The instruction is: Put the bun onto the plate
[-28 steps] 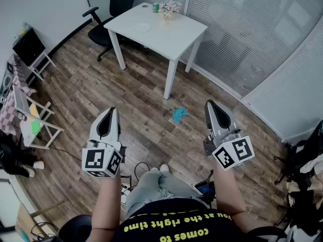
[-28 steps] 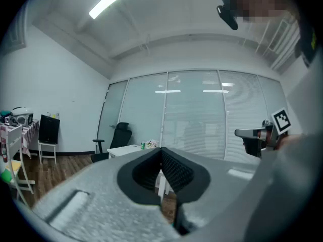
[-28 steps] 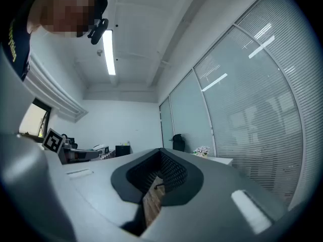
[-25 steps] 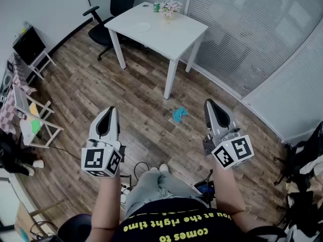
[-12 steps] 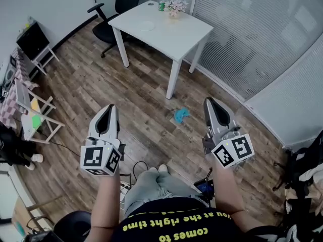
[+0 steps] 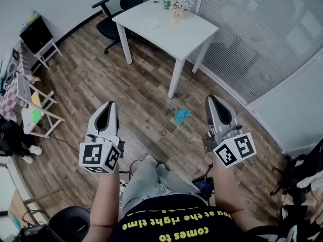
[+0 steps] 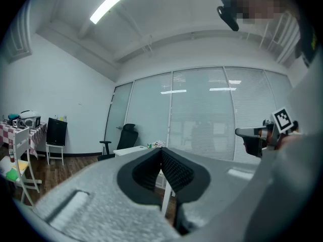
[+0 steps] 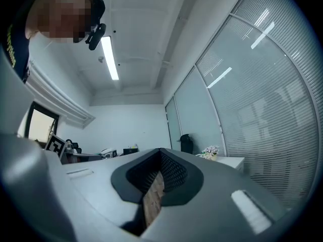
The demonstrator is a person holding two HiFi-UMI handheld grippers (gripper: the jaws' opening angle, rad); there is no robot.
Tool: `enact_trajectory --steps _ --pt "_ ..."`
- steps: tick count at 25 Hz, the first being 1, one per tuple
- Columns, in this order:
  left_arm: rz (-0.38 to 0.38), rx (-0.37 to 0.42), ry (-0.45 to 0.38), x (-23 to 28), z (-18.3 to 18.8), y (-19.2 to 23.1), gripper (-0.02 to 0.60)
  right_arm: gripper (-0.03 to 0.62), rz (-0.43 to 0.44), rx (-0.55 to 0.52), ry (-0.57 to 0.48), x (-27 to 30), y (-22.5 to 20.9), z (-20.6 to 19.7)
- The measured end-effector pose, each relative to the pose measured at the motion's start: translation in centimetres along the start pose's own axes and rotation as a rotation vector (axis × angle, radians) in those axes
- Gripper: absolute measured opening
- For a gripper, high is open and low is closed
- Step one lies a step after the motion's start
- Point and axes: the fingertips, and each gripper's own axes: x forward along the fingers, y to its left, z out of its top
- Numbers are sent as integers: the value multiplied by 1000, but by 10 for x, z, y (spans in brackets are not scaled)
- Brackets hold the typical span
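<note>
Wood-plank flooring (image 6: 126, 84) lies between you and the white desk (image 6: 189, 34), which stands well ahead beside the blinded glass partition (image 6: 262, 34); a pale plate (image 6: 151, 23) lies near the desk's left edge, toward the corner by the black office chair (image 6: 113, 11); a green can (image 6: 167, 4) and a small bunch of flowers (image 6: 180, 5) sit at the far corner; the bun is too small to pick out from here, so where it rests cannot be told. Your left gripper (image 6: 108, 107) and right gripper (image 6: 211, 101) both point level, jaws pressed together with nothing between them. Get close to the desk before anything else; open one gripper only when the bun is in plain sight, and close it gently, since bread probably squashes. Mind the teal cloth (image 6: 182, 114) on the floor in your path; mind too the cables (image 6: 133, 168) by your feet and the near desk leg (image 6: 174, 79).
</note>
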Motion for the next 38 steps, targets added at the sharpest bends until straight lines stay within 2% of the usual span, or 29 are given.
enact_trajectory --steps 19,38 --pt "-28 11 -25 83 4 28 1 3 -6 -8 3 72 -40 -7" --pt "-94 14 -12 246 26 139 1 3 -75 16 -14 245 -82 -10"
